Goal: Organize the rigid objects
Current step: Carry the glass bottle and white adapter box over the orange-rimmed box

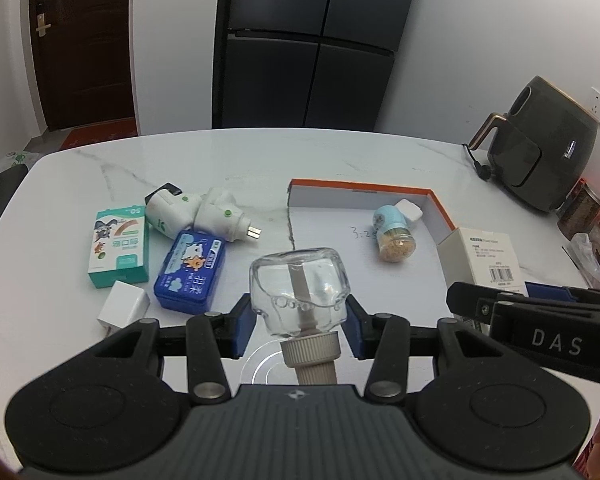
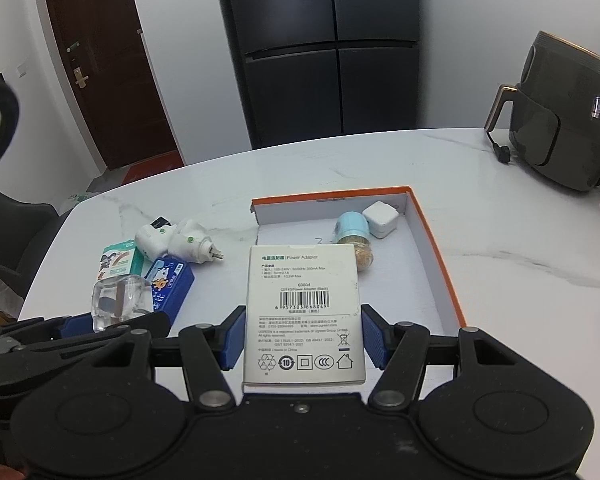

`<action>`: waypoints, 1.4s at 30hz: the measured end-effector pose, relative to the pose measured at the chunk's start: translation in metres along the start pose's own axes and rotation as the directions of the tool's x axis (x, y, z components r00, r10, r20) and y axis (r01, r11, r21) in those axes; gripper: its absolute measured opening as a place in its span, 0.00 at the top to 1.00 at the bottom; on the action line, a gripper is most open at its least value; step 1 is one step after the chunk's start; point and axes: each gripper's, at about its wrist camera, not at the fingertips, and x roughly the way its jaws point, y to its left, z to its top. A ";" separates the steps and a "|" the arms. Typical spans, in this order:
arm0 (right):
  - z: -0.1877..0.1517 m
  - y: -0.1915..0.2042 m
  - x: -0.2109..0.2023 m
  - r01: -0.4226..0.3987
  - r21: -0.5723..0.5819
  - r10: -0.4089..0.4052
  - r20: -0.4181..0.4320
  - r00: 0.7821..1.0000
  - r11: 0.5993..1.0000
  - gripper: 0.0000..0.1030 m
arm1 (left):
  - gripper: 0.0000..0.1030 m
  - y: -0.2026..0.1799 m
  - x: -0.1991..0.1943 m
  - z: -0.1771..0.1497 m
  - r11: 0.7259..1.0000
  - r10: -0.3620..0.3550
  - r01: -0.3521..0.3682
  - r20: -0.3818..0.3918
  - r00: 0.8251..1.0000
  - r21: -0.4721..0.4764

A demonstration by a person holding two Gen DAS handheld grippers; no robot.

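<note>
Your left hand-held gripper [image 1: 298, 326] pinched a clear glass bottle [image 1: 299, 290] with a beige ribbed cap, held above the counter [image 1: 60, 184] at the near left corner of the orange-edged box lid [image 1: 440, 204]. Your right hand-held gripper [image 2: 303, 338] clamped a white power adapter box [image 2: 304, 312] over the lid's near edge. Inside the lid, toward its far right corner, a toothpick jar [image 2: 354, 240] with a pale blue cap lay on its side, touching a white charger cube [image 2: 381, 219]. Left of the lid sat two white plug-in devices [image 1: 192, 212], a green floss-pick box [image 1: 120, 246], a blue case [image 1: 190, 270] and another white cube [image 1: 122, 308].
</note>
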 end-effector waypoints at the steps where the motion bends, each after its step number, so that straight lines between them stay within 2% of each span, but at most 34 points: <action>1: 0.000 -0.002 0.000 0.001 0.001 -0.001 0.001 1.000 1.000 0.31 | 0.55 -0.002 0.001 0.000 1.000 -0.001 0.001 -0.001 1.000 0.000; 42: 0.010 -0.062 0.012 0.058 0.064 -0.058 0.001 0.998 0.996 0.31 | 0.55 -0.056 0.036 0.012 0.997 -0.052 0.054 -0.031 0.998 0.057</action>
